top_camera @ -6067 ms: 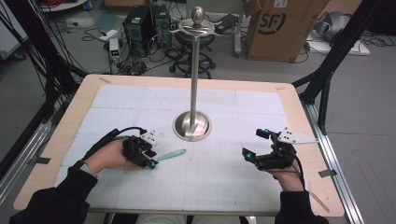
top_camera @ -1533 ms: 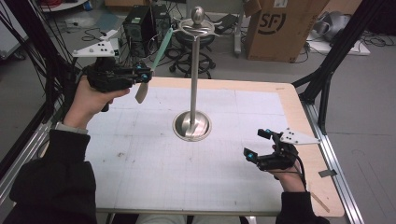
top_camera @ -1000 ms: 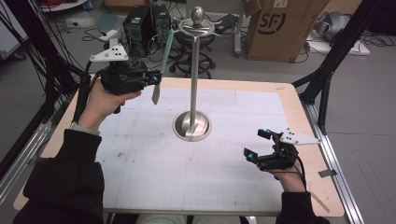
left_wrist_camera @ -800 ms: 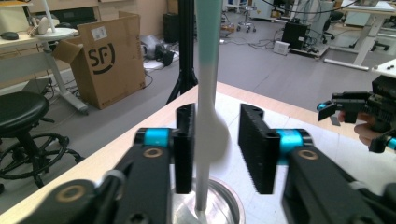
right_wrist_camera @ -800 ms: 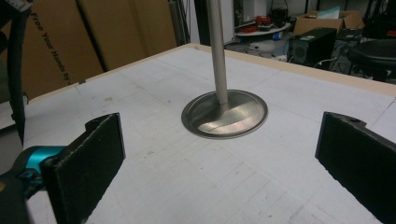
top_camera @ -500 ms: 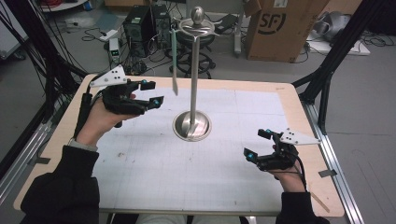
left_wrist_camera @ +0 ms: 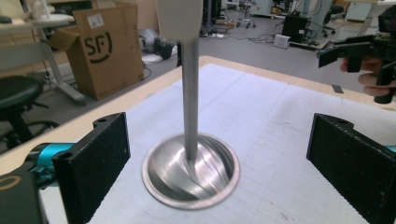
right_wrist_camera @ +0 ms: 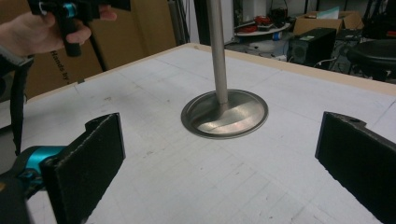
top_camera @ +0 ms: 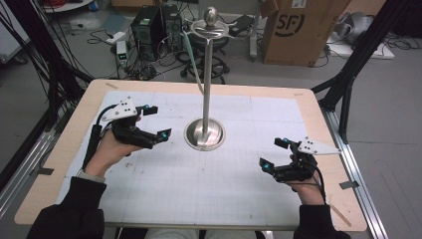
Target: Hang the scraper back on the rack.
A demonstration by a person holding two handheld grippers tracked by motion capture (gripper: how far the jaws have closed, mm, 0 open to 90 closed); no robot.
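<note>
We note the room first: grey floor, a black computer tower (top_camera: pixel 152 25) amid cables behind the table, a brown cardboard box printed "SF" (top_camera: pixel 303 30) at the back right, black frame struts on both sides.

The wooden-edged table with its white gridded mat (top_camera: pixel 164 194) carries a tall polished steel stand on a round dished base (top_camera: pixel 205 133), set near the middle. A pale green spatula with a cream blade (top_camera: pixel 191 55) hangs from the hook ring at the stand's top, just beside the pole, clear of the mat.

The high view gives us the hanging spatula whole; the left gripper view gives just its cream blade (left_wrist_camera: pixel 180 18) at the top edge, in front of the pole. The right gripper view adds a black office chair (right_wrist_camera: pixel 376 53) and further boxes behind the table.

Left gripper (top_camera: pixel 154 122): left of the base, near it, its jaws having just been opening; they stand wide apart with nothing between them.

Right gripper (top_camera: pixel 276 153): low over the mat at the near right, well apart from the stand, jaws spread wide and empty.
</note>
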